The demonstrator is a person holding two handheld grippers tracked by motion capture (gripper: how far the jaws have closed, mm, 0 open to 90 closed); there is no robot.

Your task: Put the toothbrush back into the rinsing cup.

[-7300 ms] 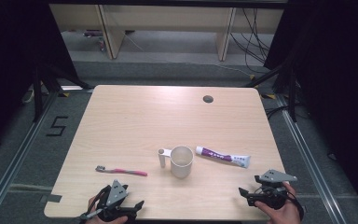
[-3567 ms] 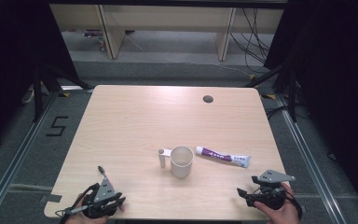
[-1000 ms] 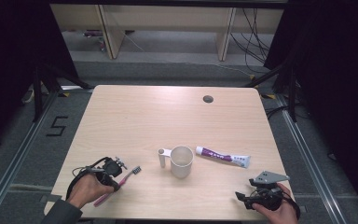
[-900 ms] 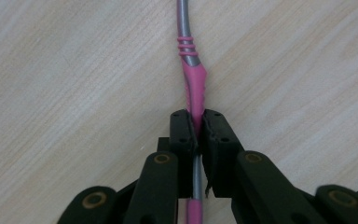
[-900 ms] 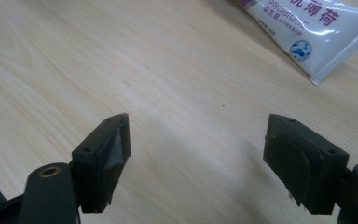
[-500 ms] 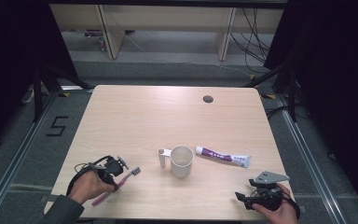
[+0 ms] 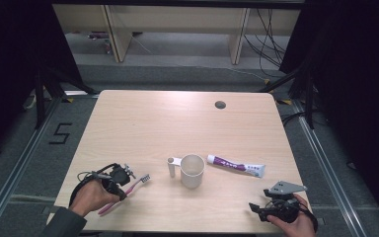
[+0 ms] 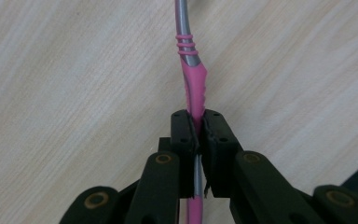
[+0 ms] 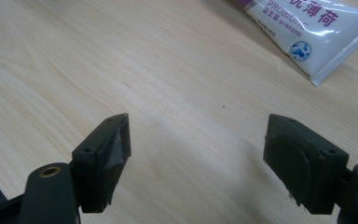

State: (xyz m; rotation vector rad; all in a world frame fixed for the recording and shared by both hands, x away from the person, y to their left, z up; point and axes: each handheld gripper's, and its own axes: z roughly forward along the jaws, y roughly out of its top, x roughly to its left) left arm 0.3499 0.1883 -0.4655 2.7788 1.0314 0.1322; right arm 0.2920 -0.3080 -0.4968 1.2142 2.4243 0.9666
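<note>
The left tongs (image 7: 121,178) sit at the lower left of the high view, carried by the person's left hand (image 7: 90,195), and they pinch the toothbrush (image 7: 124,192) at its pink handle. In the left gripper view the two black pads are pressed together on the pink grip section (image 8: 195,93), with the grey neck of the toothbrush running up toward the top edge of the frame above a set of thin pink rings. In the high view the toothbrush lies at a slant, its bristle head pointing up and to the right toward the mug (image 7: 192,171), its handle end extending down and to the left past the hand. The mug stands upright near the centre of the desk (image 7: 177,123), with its handle facing left. The toothpaste tube (image 7: 236,166) lies flat just to the right of the mug, apart from it. The right tongs (image 7: 262,210) rest at the lower right of the high view in the person's right hand (image 7: 296,222), well apart from the mug. In the right gripper view the right tongs (image 9: 196,149) stand spread wide with bare desk between the pads, and the crimped end of the toothpaste tube (image 9: 307,32) occupies the upper right corner of that frame.
</note>
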